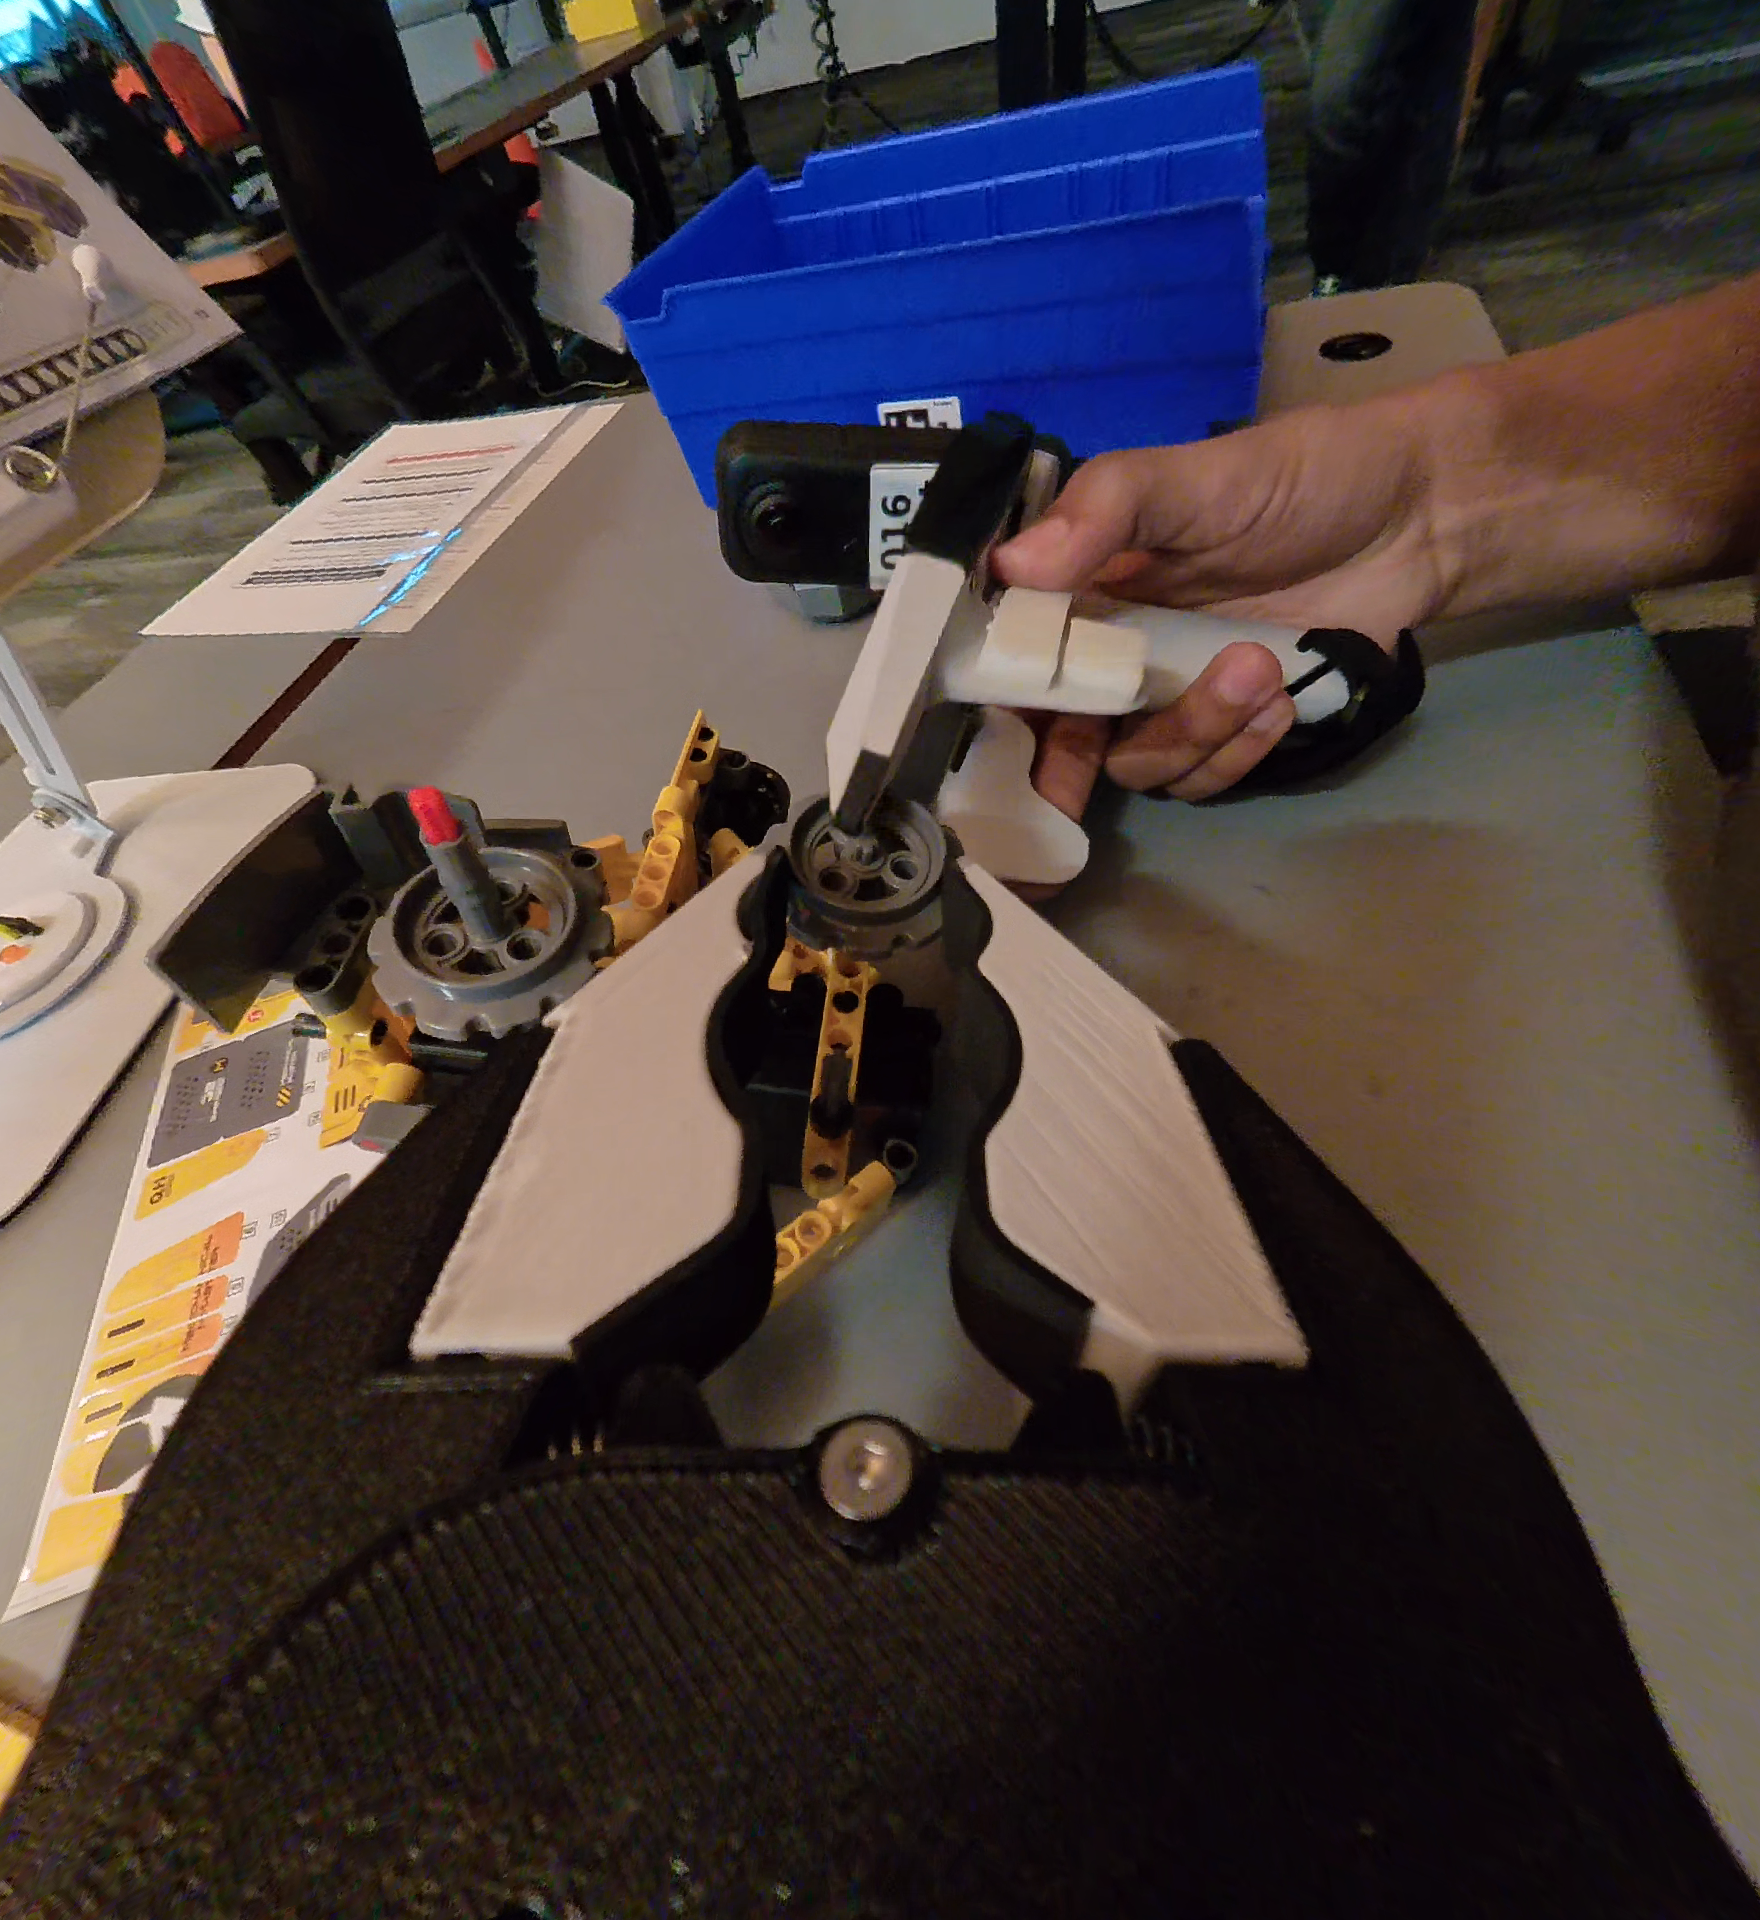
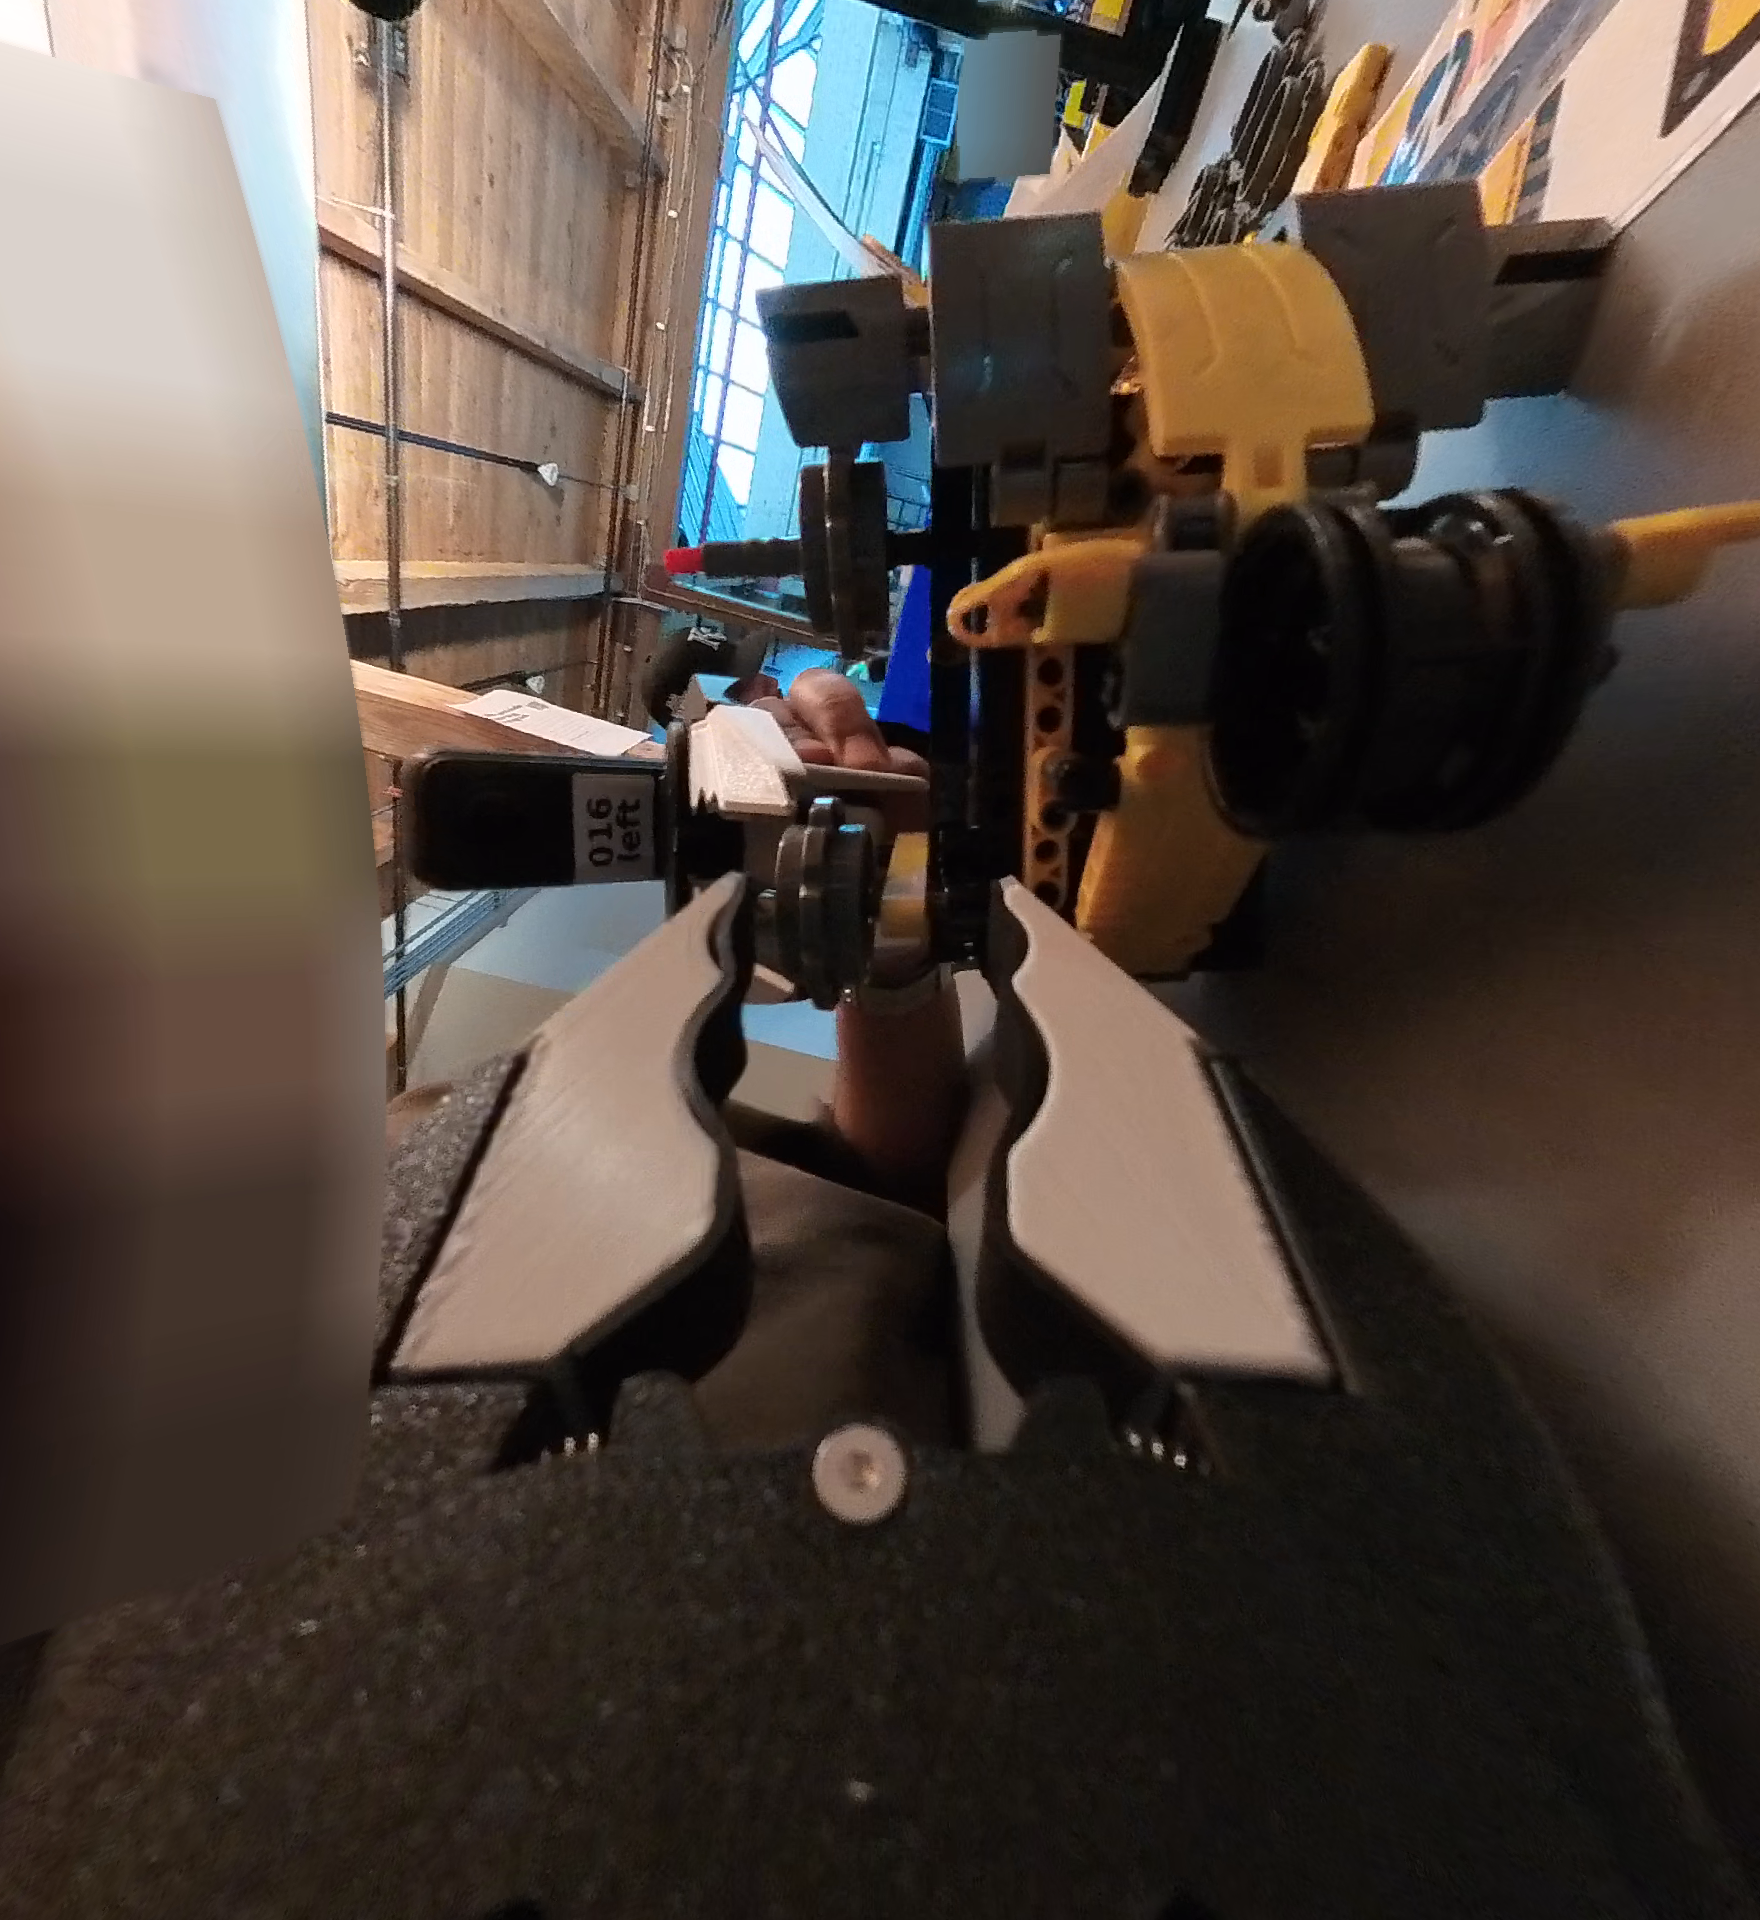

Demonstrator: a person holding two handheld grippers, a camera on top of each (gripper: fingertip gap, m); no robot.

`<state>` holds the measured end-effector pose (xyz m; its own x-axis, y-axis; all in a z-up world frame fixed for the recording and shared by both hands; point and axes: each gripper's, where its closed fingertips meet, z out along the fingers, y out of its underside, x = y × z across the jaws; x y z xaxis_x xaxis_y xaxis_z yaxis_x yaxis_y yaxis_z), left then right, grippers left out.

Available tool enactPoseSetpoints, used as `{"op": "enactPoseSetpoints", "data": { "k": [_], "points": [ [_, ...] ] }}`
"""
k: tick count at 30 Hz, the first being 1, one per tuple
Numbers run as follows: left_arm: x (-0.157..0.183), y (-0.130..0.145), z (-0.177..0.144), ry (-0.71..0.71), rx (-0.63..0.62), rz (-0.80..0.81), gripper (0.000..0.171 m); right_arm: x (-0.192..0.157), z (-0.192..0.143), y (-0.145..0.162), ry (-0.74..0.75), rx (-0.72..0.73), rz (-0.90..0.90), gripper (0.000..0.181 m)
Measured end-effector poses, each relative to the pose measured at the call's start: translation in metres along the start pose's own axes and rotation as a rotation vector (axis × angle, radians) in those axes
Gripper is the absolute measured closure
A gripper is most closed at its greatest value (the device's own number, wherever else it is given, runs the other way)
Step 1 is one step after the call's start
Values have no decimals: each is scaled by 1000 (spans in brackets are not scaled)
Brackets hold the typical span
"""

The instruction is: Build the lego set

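Note:
A yellow, black and grey brick-built vehicle model lies on its side on the grey table. My left gripper is shut on the model's upturned grey wheel hub, pads against its sides. My right gripper, held by a hand, comes down from the upper right with its tips at the hub's centre. In the right wrist view the right gripper is partly open, with the hub between its fingers and a small gap showing. A second hub carries a red-tipped axle.
Stacked blue bins stand at the back of the table. A printed sheet lies at the back left and a yellow sticker sheet lies under the model. A white stand base is at the left. Black tyres are on the model's underside. The grippers are tip to tip, or close to it.

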<state>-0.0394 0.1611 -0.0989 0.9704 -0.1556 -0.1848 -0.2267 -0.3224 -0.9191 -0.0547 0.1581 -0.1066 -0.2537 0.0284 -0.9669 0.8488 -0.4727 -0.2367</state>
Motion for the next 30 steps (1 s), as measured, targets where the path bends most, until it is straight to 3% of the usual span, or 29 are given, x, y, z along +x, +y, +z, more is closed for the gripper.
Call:
{"op": "enactPoseSetpoints", "data": {
  "k": [11,15,17,30],
  "points": [
    [-2,1,-3,21,15,-13,142,1,2,0,-21,5,21,142],
    [-3,1,-4,19,18,-6,142,-3,1,-4,-65,30,50,129],
    [-3,1,-4,15,17,-3,142,1,0,-4,-31,29,28,143],
    [-8,2,-8,20,25,-37,139,0,2,-2,-60,-3,50,144]
  ]
}}
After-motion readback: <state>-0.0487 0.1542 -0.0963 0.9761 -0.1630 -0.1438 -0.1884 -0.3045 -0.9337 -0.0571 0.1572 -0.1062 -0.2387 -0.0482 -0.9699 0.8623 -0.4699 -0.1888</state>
